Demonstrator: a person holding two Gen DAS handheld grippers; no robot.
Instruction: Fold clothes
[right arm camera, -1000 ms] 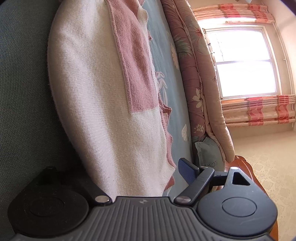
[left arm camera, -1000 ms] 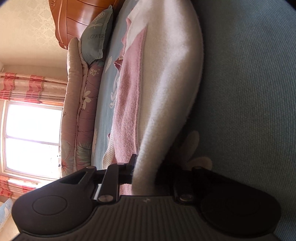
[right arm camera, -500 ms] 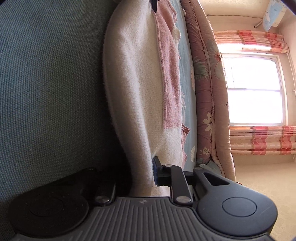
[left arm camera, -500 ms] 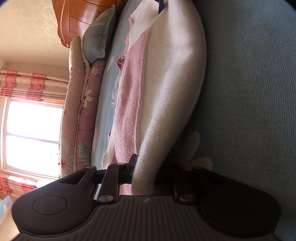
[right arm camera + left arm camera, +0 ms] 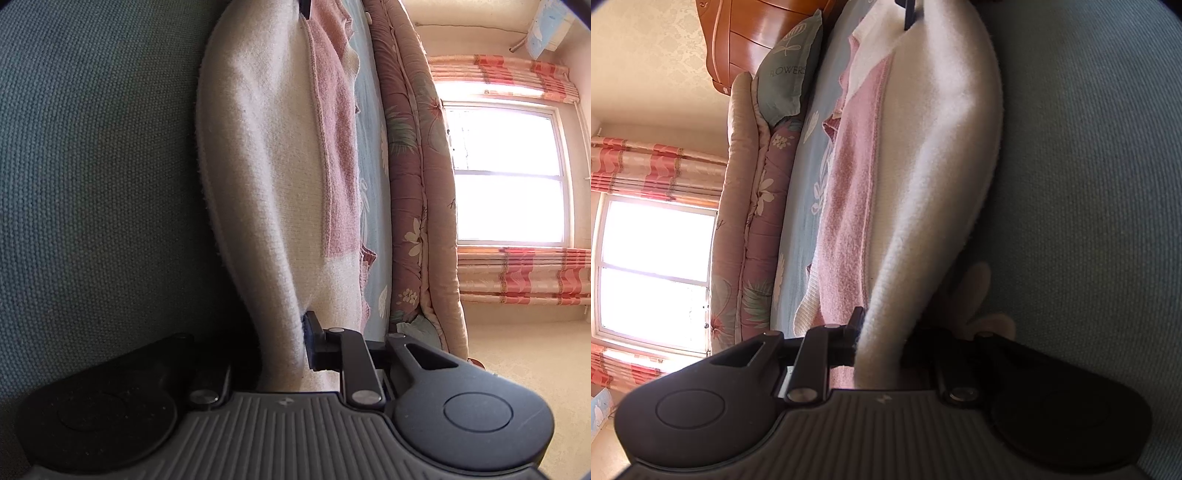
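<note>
A cream and pink knitted sweater [image 5: 916, 158] lies on the blue bed sheet [image 5: 1089, 184]; it also shows in the right wrist view [image 5: 266, 155]. My left gripper [image 5: 882, 339] is shut on one end of the sweater's cream folded edge. My right gripper [image 5: 284, 343] is shut on the other end of the same edge. The edge is stretched between them, low over the sheet. The tip of the other gripper shows at the top of each view. The lower finger of each gripper is in shadow against the sheet.
A rolled floral quilt [image 5: 750, 206] runs along the far side of the bed, also in the right wrist view [image 5: 417, 177]. A blue-green pillow [image 5: 790, 70] leans on the wooden headboard [image 5: 750, 33]. A bright window [image 5: 506, 173] with pink curtains is behind.
My right gripper was open beside the sweater a second ago and has closed on its cream edge. The left gripper has kept its hold; the edge is now drawn straighter.
</note>
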